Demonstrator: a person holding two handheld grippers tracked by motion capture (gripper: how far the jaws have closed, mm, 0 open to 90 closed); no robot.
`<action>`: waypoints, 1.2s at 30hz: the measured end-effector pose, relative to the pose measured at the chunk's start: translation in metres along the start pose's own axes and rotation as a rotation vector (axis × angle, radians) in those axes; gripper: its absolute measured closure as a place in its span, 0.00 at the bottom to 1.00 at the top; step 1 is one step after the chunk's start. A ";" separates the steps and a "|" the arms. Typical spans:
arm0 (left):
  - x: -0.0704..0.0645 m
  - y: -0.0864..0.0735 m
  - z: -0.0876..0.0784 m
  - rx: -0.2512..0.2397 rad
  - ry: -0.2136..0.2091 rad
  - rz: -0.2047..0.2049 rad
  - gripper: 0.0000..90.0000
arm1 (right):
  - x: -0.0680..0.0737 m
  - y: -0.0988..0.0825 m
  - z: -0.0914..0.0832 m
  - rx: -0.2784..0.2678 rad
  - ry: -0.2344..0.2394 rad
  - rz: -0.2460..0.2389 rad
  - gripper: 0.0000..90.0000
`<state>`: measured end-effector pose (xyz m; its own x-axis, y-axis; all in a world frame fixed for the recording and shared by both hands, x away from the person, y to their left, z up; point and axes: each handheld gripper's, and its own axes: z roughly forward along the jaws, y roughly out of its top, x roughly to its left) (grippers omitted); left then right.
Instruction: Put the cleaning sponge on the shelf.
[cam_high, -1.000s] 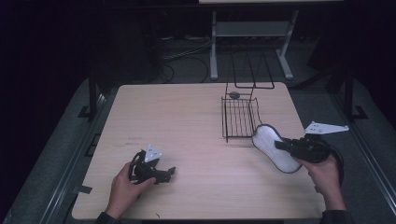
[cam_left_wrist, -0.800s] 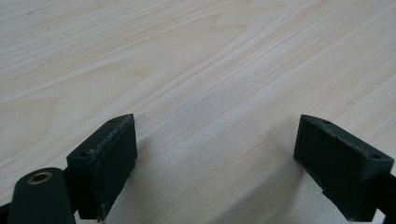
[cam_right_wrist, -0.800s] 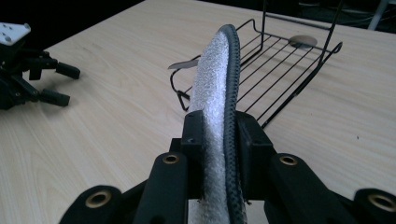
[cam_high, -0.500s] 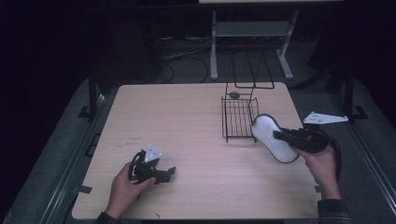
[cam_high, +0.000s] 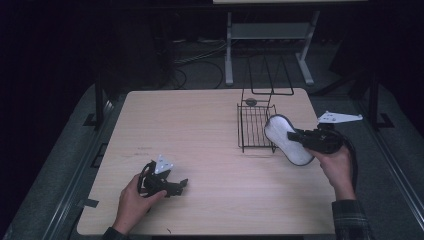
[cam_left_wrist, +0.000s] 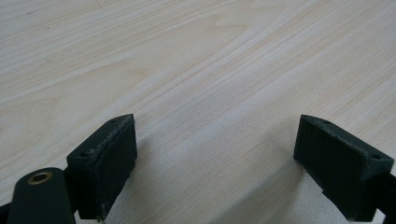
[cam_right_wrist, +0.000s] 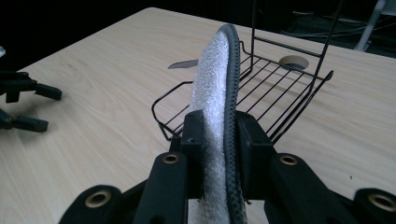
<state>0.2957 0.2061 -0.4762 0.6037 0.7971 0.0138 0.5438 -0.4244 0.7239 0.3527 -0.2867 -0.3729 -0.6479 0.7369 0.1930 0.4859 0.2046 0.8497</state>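
At the right side of the table (cam_high: 200, 130), your right gripper (cam_high: 296, 135) has its jaws closed to a narrow gap on an insole (cam_high: 287, 140), white foam on one face with a dark rim. The right gripper view confirms the grip: both pads press flat against the two faces of the insole (cam_right_wrist: 217, 88), which stands on edge between them and extends away from the camera. The insole is held clear of the tabletop, its far end over the near right corner of the black wire basket (cam_high: 255, 127). Whether it touches the wire cannot be told from either view. Your left gripper (cam_high: 176, 186) rests low over the near left part of the table, well apart from the basket. Its jaws stand wide open with nothing between them; the left gripper view shows bare wood grain across the whole gap, and both pads sit close above the surface. The high view gives you the overall layout: basket position, both hands, and the grey three-cornered plate on each gripper. The right gripper view adds the edge-on profile of the insole, the raised wire handle of the basket (cam_right_wrist: 280, 84), a round cutout (cam_right_wrist: 293, 61) in the tabletop behind the basket floor, and your left gripper (cam_right_wrist: 21, 105) at far left.
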 end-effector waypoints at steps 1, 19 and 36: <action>0.000 0.000 0.000 0.000 0.000 0.000 0.14 | -0.001 0.002 0.002 0.001 -0.005 -0.002 0.84; 0.000 0.000 0.000 0.003 -0.002 -0.001 0.14 | -0.009 0.032 0.037 0.006 -0.017 -0.009 0.83; 0.000 0.000 0.000 0.003 0.000 -0.001 0.14 | -0.018 0.044 0.076 0.022 -0.001 0.031 0.83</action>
<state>0.2956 0.2061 -0.4760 0.6035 0.7973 0.0129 0.5459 -0.4249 0.7221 0.4303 -0.2414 -0.3762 -0.6320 0.7435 0.2188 0.5187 0.1960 0.8322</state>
